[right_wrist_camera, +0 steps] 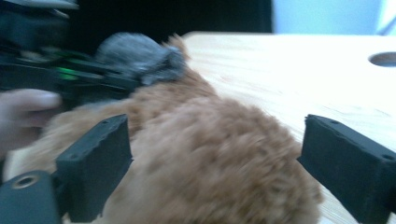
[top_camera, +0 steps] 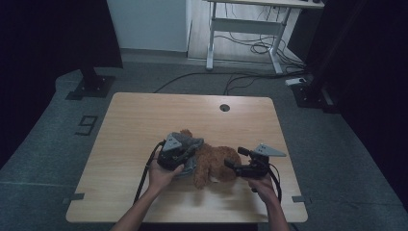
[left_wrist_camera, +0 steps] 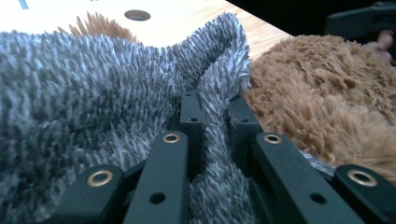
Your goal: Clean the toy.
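A brown plush toy (top_camera: pixel 214 161) lies on the wooden table (top_camera: pixel 144 120), partly wrapped in a fuzzy grey cloth (top_camera: pixel 192 144). My left gripper (top_camera: pixel 185 151) is shut on a fold of the grey cloth (left_wrist_camera: pixel 212 135), with the brown plush (left_wrist_camera: pixel 327 102) just to its right. My right gripper (top_camera: pixel 233 159) stands open at the toy's right side. In the right gripper view its jaws are spread wide on either side of the brown plush (right_wrist_camera: pixel 210 158), and the grey cloth (right_wrist_camera: pixel 135 58) sits at the toy's far end by the other gripper (right_wrist_camera: pixel 56 70).
A round cable hole (top_camera: pixel 224 107) sits near the table's far edge. Beyond the table stand a white desk frame (top_camera: pixel 245 29) with loose cables on the floor and black stand bases (top_camera: pixel 91 86).
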{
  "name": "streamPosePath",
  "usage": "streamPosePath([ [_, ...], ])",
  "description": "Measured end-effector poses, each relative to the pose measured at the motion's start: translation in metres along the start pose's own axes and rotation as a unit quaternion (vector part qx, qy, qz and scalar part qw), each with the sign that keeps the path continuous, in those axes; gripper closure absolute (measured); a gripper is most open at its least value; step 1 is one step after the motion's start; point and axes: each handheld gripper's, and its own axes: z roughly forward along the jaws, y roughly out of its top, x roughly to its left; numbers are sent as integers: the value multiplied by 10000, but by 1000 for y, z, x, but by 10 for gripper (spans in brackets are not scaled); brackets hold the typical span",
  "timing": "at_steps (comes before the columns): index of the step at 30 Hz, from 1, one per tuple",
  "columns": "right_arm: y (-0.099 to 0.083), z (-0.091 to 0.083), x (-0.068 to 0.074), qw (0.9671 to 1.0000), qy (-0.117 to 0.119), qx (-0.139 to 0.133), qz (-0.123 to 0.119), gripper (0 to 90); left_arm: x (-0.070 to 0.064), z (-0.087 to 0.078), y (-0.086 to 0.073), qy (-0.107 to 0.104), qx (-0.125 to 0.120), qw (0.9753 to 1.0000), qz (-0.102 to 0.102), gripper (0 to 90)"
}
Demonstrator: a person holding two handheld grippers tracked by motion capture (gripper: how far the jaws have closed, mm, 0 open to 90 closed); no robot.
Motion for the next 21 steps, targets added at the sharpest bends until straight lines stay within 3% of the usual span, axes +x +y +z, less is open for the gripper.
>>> streamPosePath([
  [4,-6,17,1,9971,-105,756,-63,0,-4,-7,-6,-10,-63,9999,82,799],
  [8,-18,25,-5,9940,123,1024,358,0,-5,-12,-11,-83,-98,9999,57,798],
  [11,-25,30,-6,9902,268,1276,508,12,-7,-15,-13,-93,-98,9999,70,798],
  [13,-26,31,-5,9895,288,1318,524,52,-7,-16,-14,-67,-105,9999,89,797],
  [14,-26,29,-4,9898,339,1312,432,166,-7,-18,-16,-82,-132,9999,69,797],
  [16,-26,26,-2,9911,347,1254,263,302,-6,-19,-17,-105,-165,9998,34,797],
  [21,-22,22,3,9946,254,975,-252,416,-5,-22,-16,-65,-247,9997,26,795],
])
